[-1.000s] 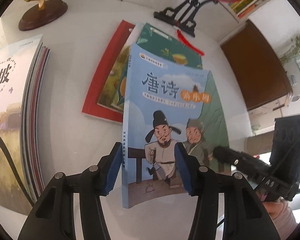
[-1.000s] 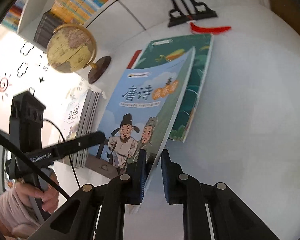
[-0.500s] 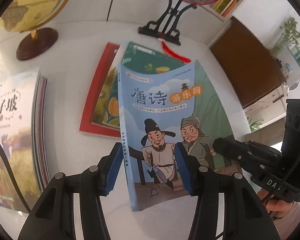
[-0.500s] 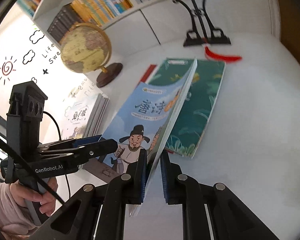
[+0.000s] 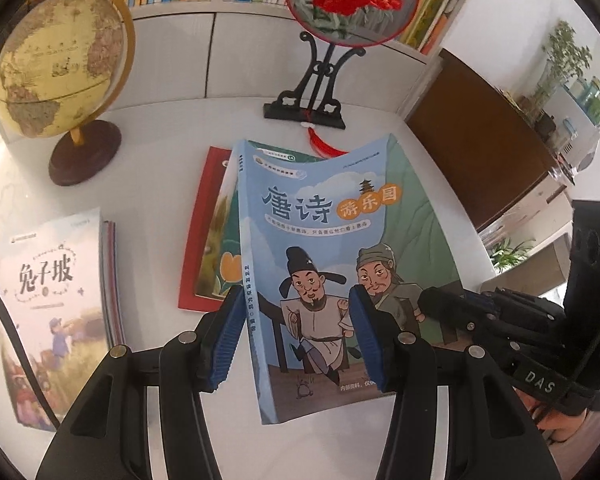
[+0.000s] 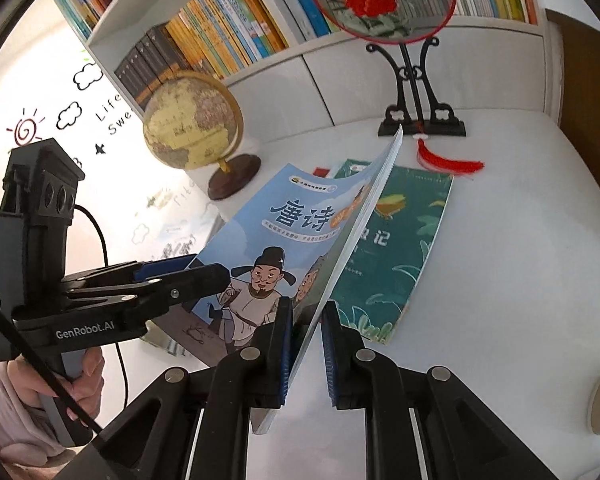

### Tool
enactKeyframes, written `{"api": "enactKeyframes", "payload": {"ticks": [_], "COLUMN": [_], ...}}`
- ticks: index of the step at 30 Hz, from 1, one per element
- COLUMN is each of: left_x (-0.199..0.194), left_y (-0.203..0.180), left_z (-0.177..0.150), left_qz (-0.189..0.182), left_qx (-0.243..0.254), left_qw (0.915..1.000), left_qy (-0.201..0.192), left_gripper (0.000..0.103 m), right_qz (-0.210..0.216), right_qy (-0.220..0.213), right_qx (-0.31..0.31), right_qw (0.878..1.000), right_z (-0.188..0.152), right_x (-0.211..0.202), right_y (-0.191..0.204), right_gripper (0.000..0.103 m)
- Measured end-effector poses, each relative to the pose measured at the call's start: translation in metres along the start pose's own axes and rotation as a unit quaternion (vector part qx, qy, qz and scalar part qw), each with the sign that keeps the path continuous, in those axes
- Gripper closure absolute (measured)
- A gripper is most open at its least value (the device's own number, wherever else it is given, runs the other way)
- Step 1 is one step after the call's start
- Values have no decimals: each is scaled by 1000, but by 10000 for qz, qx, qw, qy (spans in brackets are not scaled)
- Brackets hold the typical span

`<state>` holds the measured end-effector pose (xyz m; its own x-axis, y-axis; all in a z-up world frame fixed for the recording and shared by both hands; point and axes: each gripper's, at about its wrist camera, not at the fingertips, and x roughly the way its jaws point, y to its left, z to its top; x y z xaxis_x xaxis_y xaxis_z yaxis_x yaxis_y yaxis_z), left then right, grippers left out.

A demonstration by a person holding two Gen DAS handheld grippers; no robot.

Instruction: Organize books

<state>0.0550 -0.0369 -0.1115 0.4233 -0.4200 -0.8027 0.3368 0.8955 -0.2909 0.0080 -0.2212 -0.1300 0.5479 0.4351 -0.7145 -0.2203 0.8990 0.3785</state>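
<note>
Both grippers point steeply down at the table. Left gripper (image 5: pixel 296 340) has its jaws partly apart, straddling the book's (image 5: pixel 332 264) spine side, left pad beside the spine, right pad over the cover; whether the pads press can't be told. Right gripper (image 6: pixel 305 344) is nearly closed, blue pads clamped on the book's fore edge, holding it tilted clear of the table. A hand (image 6: pixel 40 396) in a pink sleeve grips the left gripper's handle, low at the frame edge.
</note>
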Motion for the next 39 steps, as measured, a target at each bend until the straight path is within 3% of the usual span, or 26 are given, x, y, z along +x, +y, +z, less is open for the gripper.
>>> {"api": "enactKeyframes", "payload": {"ticks": [13, 20, 29, 39], "left_x": [-41, -63, -84, -103], "left_y": [1, 21, 80, 169], "left_z": [17, 20, 10, -25], "left_qz": [93, 190, 392, 750], "left_qx": [5, -53, -456, -1096], "left_qw": [9990, 9977, 9948, 9881], "left_qy": [-434, -655, -817, -776], "left_gripper": [54, 54, 54, 54], "right_qz": [-63, -2, 167, 564], "right_qy": [-375, -414, -267, 197], "right_qx": [-282, -447, -829, -1142], "right_qw": [9989, 9981, 9961, 9917], "right_z": [23, 36, 52, 50], "right_x": [-22, -18, 10, 75], "right_y": [28, 49, 100, 168], "right_gripper": [89, 89, 89, 89]}}
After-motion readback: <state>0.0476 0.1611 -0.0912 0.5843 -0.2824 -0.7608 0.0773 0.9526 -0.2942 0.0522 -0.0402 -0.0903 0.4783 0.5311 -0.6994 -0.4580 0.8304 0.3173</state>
